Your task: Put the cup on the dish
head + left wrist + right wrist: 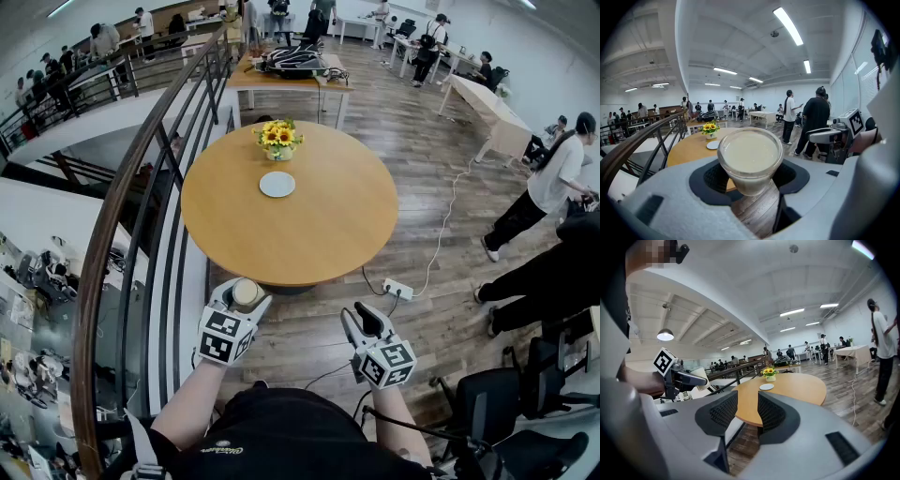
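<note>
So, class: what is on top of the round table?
On the round table sit an empty white dish and, behind it, a pot of sunflowers. The cup is not there: the left gripper holds it before the near edge. The wood beneath dish and pot is covered.

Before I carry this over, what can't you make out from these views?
- The cup: left gripper view shows a pale top; lid or drink, cannot tell.
- Its sides: head view, hidden by the left gripper.
- The dish: too small in every view to judge its rim.
- The table: base mostly hidden under its top, head view.
</note>
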The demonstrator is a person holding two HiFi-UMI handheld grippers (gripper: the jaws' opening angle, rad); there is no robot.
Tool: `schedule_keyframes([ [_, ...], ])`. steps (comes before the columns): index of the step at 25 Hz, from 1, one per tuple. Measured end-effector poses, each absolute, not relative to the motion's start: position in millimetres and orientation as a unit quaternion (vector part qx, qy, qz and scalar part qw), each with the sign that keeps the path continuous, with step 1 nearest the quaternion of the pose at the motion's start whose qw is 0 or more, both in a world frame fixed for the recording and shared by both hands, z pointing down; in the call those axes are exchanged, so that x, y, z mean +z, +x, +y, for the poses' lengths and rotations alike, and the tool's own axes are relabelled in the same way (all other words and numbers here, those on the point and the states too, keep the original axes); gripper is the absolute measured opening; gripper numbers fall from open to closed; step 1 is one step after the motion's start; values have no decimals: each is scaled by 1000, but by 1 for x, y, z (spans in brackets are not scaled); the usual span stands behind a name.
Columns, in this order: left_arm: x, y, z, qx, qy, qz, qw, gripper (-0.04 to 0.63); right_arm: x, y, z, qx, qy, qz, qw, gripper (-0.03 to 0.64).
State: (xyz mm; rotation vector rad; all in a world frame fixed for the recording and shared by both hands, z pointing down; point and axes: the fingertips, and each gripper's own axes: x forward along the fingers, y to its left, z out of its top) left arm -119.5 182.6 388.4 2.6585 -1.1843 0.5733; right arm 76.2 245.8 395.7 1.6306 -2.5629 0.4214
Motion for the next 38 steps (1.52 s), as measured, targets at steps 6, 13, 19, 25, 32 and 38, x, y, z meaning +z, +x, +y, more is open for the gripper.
schedule_keyframes([
  [6, 385, -115, 185, 196, 891, -400, 89, 253, 395, 80, 246, 142, 525, -839, 39, 132],
  [13, 384, -106, 189, 197, 888, -406, 89, 253, 393, 90, 246, 144, 519, -842, 29, 132],
  [19, 390, -92, 193, 202, 884, -412, 87, 253, 399, 102, 248, 146, 511, -847, 19, 133],
  [25, 386, -75, 199, 199, 881, -420, 83, 253, 395, 116, 250, 144, 493, -858, 18, 135],
  [32, 392, -57, 207, 197, 880, -424, 85, 253, 398, 130, 251, 136, 481, -866, 16, 135],
  [38, 399, -58, 193, 199, 878, -427, 84, 253, 406, 127, 239, 136, 475, -870, 13, 135],
])
